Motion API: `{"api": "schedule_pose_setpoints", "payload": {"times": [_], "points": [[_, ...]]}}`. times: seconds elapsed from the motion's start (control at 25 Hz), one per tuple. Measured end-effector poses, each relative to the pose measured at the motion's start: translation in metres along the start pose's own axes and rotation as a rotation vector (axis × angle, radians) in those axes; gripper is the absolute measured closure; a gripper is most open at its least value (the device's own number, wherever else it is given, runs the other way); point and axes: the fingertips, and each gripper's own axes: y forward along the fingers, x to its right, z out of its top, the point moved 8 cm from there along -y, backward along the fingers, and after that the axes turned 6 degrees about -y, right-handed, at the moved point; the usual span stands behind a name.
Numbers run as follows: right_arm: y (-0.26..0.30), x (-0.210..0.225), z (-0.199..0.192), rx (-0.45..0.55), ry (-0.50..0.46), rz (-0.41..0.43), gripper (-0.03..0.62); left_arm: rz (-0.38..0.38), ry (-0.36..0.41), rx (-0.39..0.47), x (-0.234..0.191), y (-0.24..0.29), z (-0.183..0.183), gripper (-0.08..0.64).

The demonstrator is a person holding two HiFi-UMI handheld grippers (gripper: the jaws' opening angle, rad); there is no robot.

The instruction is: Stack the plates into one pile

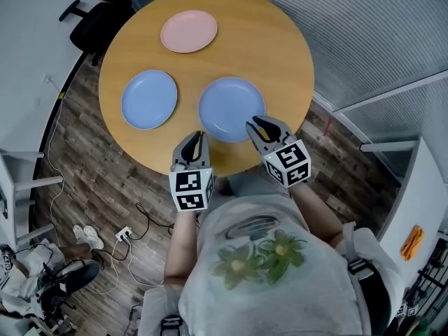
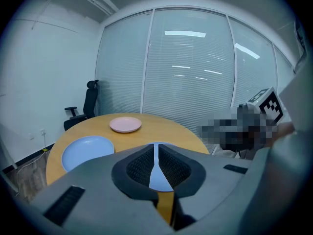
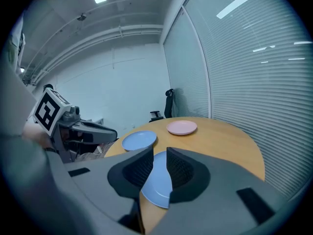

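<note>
My left gripper [image 1: 198, 137] hangs over the near rim of the round wooden counter [image 1: 280, 47]. Its jaws are clenched to a thin slit with nothing in them. My right gripper [image 1: 253, 123] is near it on the right, with its jaws parted a little and gripping nothing. Its tips are at the right edge of the nearer blue plate [image 1: 227, 110], and I see that plate's surface through the gap. I cannot tell whether the tips touch it. The second blue plate [image 1: 149, 99] lies flat to the left, apart from the first. The pink plate [image 1: 189, 31] lies at the far side, apart from both. All three rest singly on the counter.
</note>
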Motion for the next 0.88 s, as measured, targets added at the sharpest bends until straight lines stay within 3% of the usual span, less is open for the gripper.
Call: {"api": "schedule_pose_setpoints", "payload": {"times": [0.08,0.16,0.24,0.4,0.88], "points": [[0.005,0.013,-0.003,-0.020,0.006,0.023,0.488,0.018,-0.022,-0.006,0.000,0.009,0.001,0.545],[0.013,0.023,0.006,-0.055,0.011,0.051,0.397,0.032,-0.055,-0.016,-0.003,0.014,0.012,0.543],[0.019,0.030,0.016,-0.089,0.012,0.070,0.388,0.046,-0.077,-0.034,-0.008,0.017,0.022,0.519],[0.025,0.047,0.004,-0.122,0.025,0.076,0.385,0.068,-0.086,-0.085,-0.009,0.034,0.017,0.379],[0.054,0.076,-0.055,-0.262,0.080,0.079,0.376,0.115,-0.051,-0.256,-0.025,0.081,-0.025,0.333]]}}
